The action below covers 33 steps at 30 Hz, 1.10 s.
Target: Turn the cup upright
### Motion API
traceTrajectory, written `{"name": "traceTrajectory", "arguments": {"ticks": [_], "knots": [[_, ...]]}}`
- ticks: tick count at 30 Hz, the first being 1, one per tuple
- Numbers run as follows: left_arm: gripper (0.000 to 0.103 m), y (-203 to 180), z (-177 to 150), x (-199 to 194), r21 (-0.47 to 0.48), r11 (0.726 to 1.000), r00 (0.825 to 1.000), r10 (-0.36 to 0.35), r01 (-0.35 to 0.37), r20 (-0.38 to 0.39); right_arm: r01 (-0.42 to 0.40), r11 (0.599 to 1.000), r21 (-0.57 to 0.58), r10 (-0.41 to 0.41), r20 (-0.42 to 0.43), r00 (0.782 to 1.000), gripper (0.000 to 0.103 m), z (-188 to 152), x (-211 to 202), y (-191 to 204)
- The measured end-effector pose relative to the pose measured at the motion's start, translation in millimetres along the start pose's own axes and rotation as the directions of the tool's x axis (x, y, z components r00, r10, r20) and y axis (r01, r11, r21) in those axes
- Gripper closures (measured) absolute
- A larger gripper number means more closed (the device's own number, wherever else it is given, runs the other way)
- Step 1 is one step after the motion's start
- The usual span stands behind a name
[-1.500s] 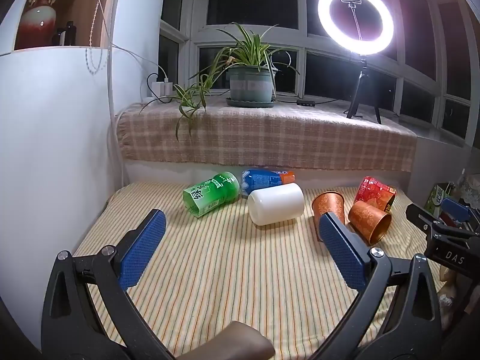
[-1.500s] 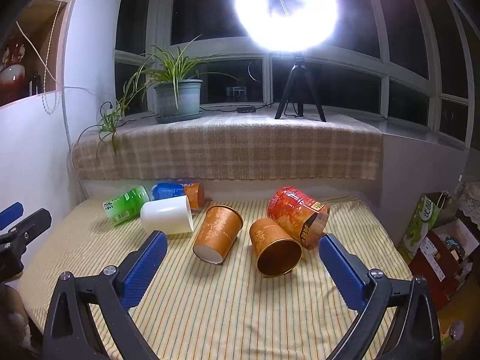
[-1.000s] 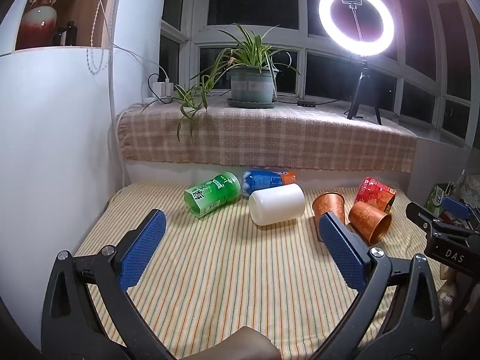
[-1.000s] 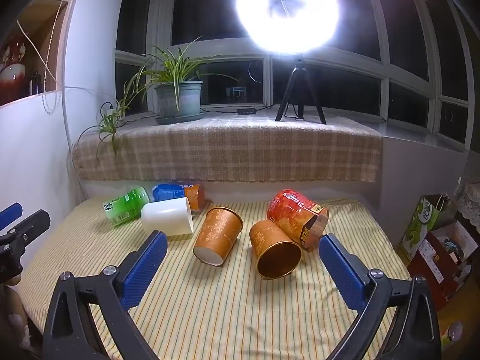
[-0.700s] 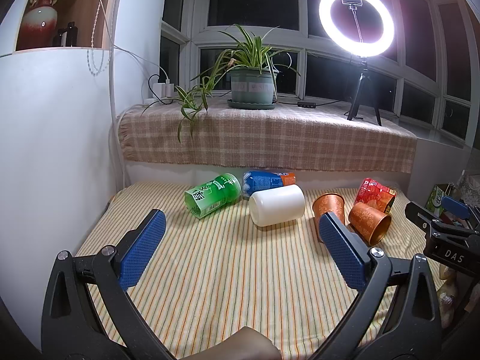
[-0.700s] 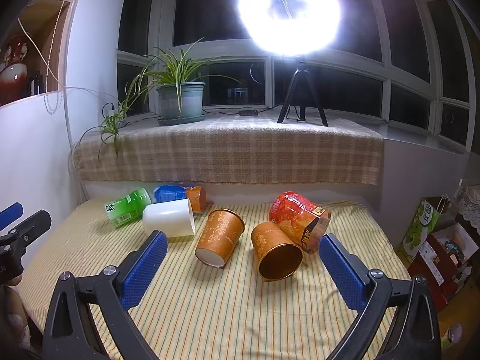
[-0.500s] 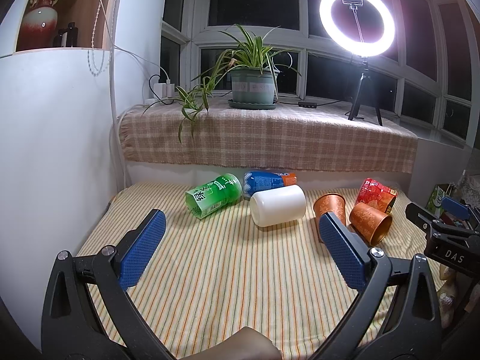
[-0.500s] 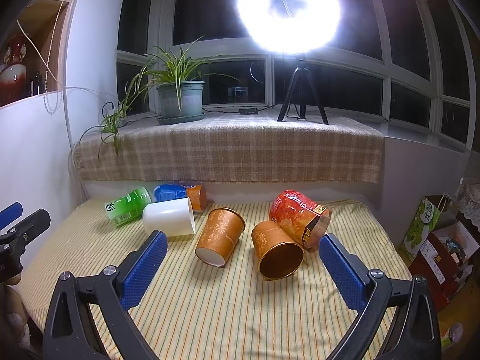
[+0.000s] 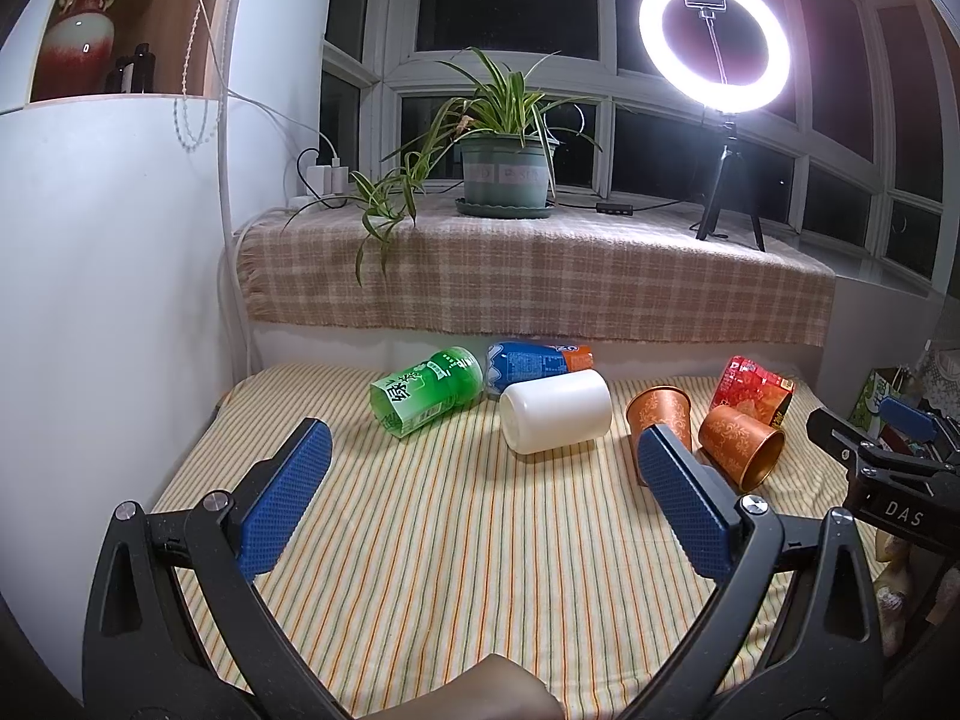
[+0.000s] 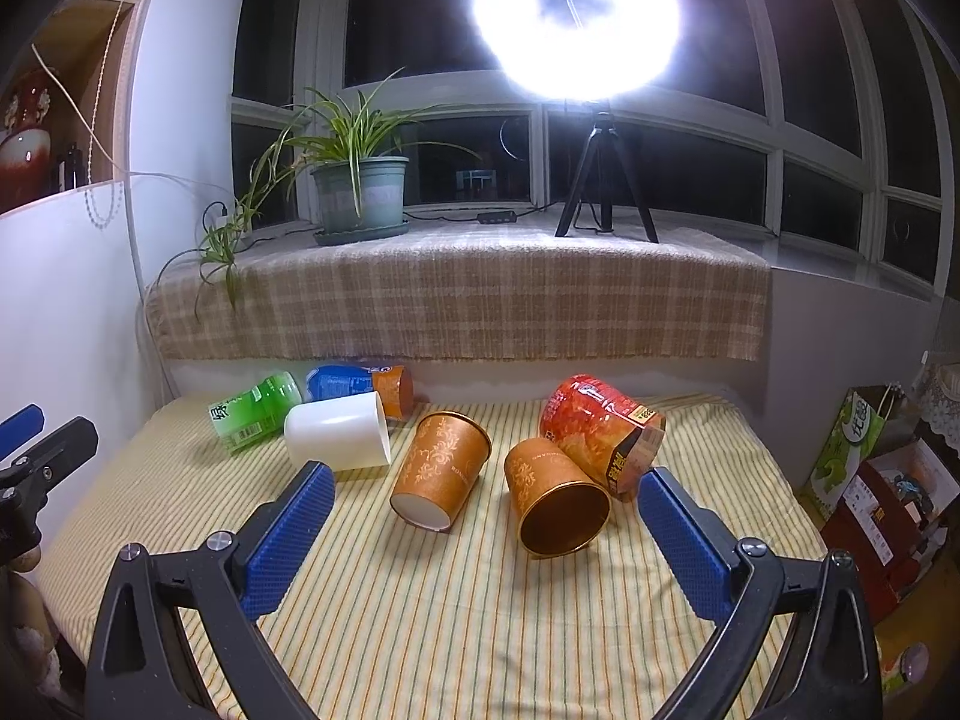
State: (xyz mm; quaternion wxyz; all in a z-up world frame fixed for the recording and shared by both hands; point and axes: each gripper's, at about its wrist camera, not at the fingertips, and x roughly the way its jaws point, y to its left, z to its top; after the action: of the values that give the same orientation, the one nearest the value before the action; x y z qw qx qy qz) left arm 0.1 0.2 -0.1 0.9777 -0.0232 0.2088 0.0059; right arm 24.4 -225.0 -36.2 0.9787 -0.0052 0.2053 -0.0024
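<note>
Six cups (image 10: 440,473) toppled; both grippers (image 10: 480,510) gaping, empty.

Partly hidden in the left wrist view: the copper-orange patterned paper cup (image 9: 655,414), lower half behind the left gripper's blue ribbed pad (image 9: 684,510). Blocked at its lower front by the white plastic tumbler (image 9: 557,419): the blue-labelled bottle with an orange end (image 9: 534,360). Cut off at the right edge: the black clamp marked "DAS" (image 9: 888,480) and the green printed bag (image 10: 849,444). Washed out by glare in the right wrist view: the round ring lamp (image 10: 576,18). Too small to read: print on the green plastic bottle (image 9: 429,399) and red snack cup (image 10: 600,432).
</note>
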Motion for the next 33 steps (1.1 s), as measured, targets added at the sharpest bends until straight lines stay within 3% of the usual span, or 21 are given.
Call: {"name": "traceTrajectory", "arguments": {"ticks": [33], "knots": [[0.000, 3, 5, -5, 0.001, 1.000, 1.000, 0.000, 0.000, -0.001, -0.026, 0.999, 0.031, 0.028, -0.049, 0.998, 0.001, -5, 13, 1]]}}
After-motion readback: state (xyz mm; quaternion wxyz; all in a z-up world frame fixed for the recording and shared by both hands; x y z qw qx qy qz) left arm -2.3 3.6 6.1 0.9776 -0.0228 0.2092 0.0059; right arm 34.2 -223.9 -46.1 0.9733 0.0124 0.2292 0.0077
